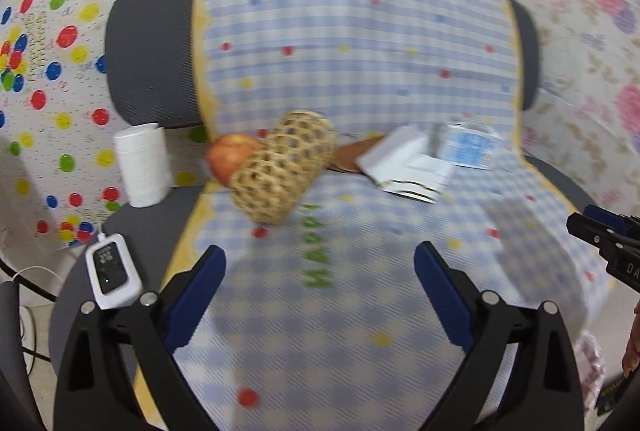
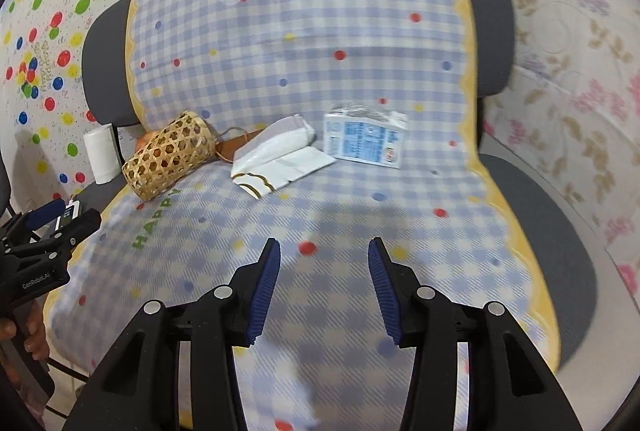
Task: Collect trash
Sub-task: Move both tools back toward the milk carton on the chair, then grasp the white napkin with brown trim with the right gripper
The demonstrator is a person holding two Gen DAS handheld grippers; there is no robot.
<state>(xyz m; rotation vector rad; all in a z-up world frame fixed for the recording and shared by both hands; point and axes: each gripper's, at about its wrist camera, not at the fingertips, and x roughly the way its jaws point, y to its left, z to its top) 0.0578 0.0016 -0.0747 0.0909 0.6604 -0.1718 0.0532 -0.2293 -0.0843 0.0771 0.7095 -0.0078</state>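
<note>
1. Left gripper (image 1: 320, 291) hangs over the checked cloth (image 1: 360, 71) on the chair – jaws wide, nothing between them.
2. Right gripper (image 2: 324, 287) about half spread, empty too.
3. Trash sits mid-seat: a white wrapper (image 2: 280, 159), with a blue-and-white carton (image 2: 364, 143) just beside it.
4. A woven basket (image 2: 168, 159) lies tipped over to the left of the wrapper, with an apple (image 1: 230, 155) at its far end.
5. A white roll (image 1: 142, 163) stands by the seat's edge.

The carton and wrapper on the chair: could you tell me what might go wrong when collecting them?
1. The basket lies tipped beside the wrapper, so a sweep there may roll it.
2. The apple behind the basket could be mistaken for trash.
3. The carton may look wide for the right gripper.
</note>
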